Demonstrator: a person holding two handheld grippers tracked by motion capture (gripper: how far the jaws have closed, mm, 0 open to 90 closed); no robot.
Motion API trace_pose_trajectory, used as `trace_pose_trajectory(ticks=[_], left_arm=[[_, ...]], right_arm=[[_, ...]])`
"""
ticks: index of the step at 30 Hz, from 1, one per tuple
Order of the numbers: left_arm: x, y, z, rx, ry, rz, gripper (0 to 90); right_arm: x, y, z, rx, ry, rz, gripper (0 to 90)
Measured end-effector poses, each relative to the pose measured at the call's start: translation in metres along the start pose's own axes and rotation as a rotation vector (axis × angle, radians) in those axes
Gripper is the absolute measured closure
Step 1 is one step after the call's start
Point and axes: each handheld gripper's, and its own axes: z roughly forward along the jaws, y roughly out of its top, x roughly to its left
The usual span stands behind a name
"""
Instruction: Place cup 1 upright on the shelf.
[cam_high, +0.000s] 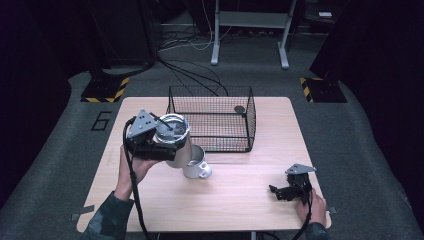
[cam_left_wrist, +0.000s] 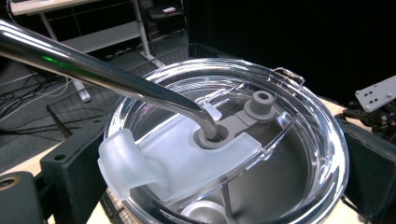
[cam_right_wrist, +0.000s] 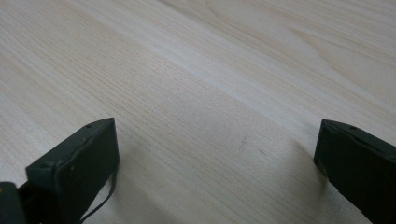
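Observation:
A steel tumbler (cam_high: 178, 145) with a clear lid (cam_left_wrist: 233, 140) and a bent metal straw (cam_left_wrist: 102, 74) is held tilted at the table's left middle. My left gripper (cam_high: 167, 147) is shut on the tumbler body just under the lid, one black jaw on each side. A small steel mug (cam_high: 198, 166) with a handle stands right beside the tumbler's lower end. Whether the two touch I cannot tell. My right gripper (cam_high: 280, 192) rests low at the front right of the table, its jaws (cam_right_wrist: 215, 158) wide apart over bare wood with nothing between them.
A black wire basket (cam_high: 210, 120) stands at the back middle of the wooden table (cam_high: 240, 195), with a small dark round object (cam_high: 239, 109) in its far right corner. Cables, a desk frame and dark stands are on the floor beyond.

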Motion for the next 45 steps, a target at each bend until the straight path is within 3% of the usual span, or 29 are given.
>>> trace_pose_trajectory(ticks=[18, 26, 27, 31, 38, 45], left_arm=[[-0.003, 0.034, 0.03, -0.009, -0.026, 0.038, 3.8], [-0.004, 0.036, 0.033, -0.008, -0.03, 0.038, 3.8], [-0.001, 0.051, 0.044, 0.001, -0.062, 0.043, 3.8], [0.001, 0.064, 0.056, 0.01, -0.076, 0.07, 3.9], [0.0, 0.071, 0.077, 0.006, -0.086, 0.052, 3.9], [-0.003, 0.08, 0.098, 0.002, -0.101, 0.063, 3.9]], right_arm=[[0.0, 0.0, 0.0, -0.001, 0.003, 0.003, 0.0], [0.0, 0.0, 0.0, 0.0, 0.003, 0.003, 0.0], [0.0, 0.0, 0.0, 0.0, 0.003, 0.003, 0.0], [0.0, 0.0, 0.0, -0.001, 0.001, 0.0, 0.0], [0.0, 0.0, 0.0, -0.001, -0.001, 0.001, 0.0], [0.0, 0.0, 0.0, 0.0, -0.001, 0.0, 0.0]])
